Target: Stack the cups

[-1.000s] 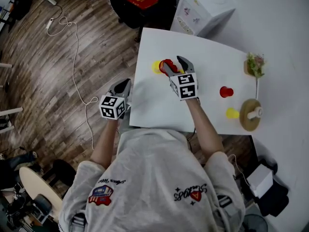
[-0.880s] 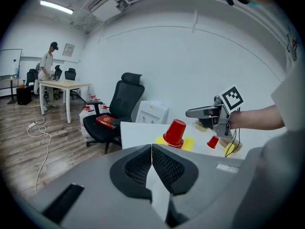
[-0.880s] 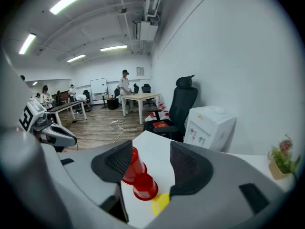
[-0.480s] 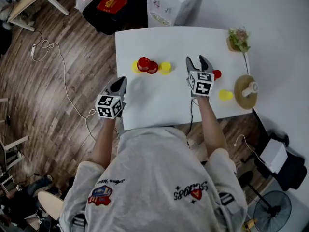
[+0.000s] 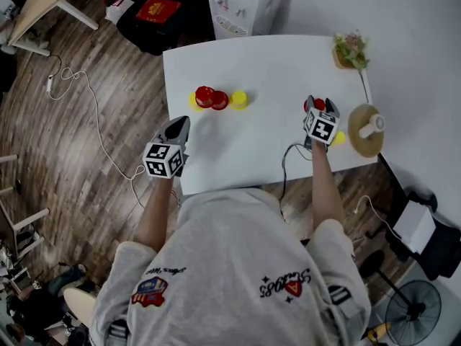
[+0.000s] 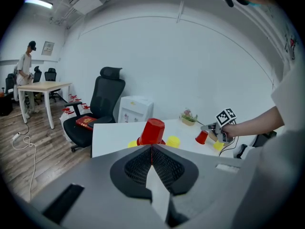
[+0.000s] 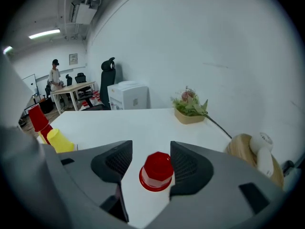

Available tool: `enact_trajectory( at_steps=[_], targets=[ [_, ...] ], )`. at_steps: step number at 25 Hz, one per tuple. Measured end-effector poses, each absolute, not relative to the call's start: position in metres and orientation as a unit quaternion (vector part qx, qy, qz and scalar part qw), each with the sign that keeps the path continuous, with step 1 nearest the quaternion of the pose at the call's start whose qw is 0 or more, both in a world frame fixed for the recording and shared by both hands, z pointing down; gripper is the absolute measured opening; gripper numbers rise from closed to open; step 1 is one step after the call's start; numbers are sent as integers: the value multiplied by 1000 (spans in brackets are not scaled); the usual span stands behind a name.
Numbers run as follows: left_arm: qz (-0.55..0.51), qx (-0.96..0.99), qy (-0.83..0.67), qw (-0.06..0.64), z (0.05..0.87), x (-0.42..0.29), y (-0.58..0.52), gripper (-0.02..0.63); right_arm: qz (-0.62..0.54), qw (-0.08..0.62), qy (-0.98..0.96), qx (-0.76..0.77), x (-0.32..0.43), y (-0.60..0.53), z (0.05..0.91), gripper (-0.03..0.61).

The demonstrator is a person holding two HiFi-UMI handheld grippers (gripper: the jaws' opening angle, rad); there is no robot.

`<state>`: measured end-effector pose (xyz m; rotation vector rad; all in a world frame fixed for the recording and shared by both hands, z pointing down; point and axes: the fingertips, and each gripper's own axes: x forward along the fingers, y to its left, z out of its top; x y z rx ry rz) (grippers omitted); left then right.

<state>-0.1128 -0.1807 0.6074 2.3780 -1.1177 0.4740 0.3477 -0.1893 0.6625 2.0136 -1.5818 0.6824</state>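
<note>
Loose red cup (image 7: 156, 171) stands upside down at about 3 o'clock on the white table (image 5: 252, 157), right between the right gripper's (image 7: 151, 149) jaws. Those jaws are wide and opening. There is a clear gap on the left side, and the right pad is close to the cup but I see no clamp. So the cup is framed, not held.

Lone yellow cup (image 5: 338, 138) sits just beside that gripper at its 4 o'clock, near the table edge.

Red stack (image 6: 152, 131) is over at 9-10 o'clock on the table, well apart from the loose red cup. It looks like one red cup upside down on another. The count is a guess because they are too small to tell.

Near yellow cup (image 5: 239, 99) is just at the stack's 3 o'clock. Far yellow cup (image 5: 193, 101) peeks out at its 9 o'clock, partly hidden.

Left gripper (image 6: 151, 151) has its jaws pressed together on nothing. It hangs off the table's 8 o'clock corner over the wood floor, idle.

Progress, my read:
- Started, not far along.
- The red pile is begun.
- At least the loose red cup and three yellow cups are still unstacked.
- The next step is likely to grip this red cup and carry it to the pile.

Wooden stand (image 5: 364, 132) and plant (image 5: 349, 49) sit at 2-3 o'clock, not part of it.
</note>
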Motion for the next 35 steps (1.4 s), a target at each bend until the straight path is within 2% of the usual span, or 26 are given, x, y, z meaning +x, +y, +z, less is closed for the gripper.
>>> enact_trajectory(
  at_steps=[7, 13, 23, 29, 35],
  targets=[
    [177, 860, -418, 233, 608, -112, -172, 6, 275, 249, -548, 750, 365, -170, 692, 227],
    [174, 857, -426, 231, 605, -112, -168, 6, 225, 248, -587, 737, 347, -189, 660, 224],
    [164, 845, -452, 234, 603, -129, -156, 6, 133, 209, -769, 590, 192, -250, 554, 224],
    [154, 833, -476, 236, 601, -151, -148, 6, 114, 225, -829, 499, 98, -249, 550, 224],
    [144, 820, -499, 240, 598, -173, -140, 6, 116, 258, -849, 447, 45, -240, 568, 224]
  ],
)
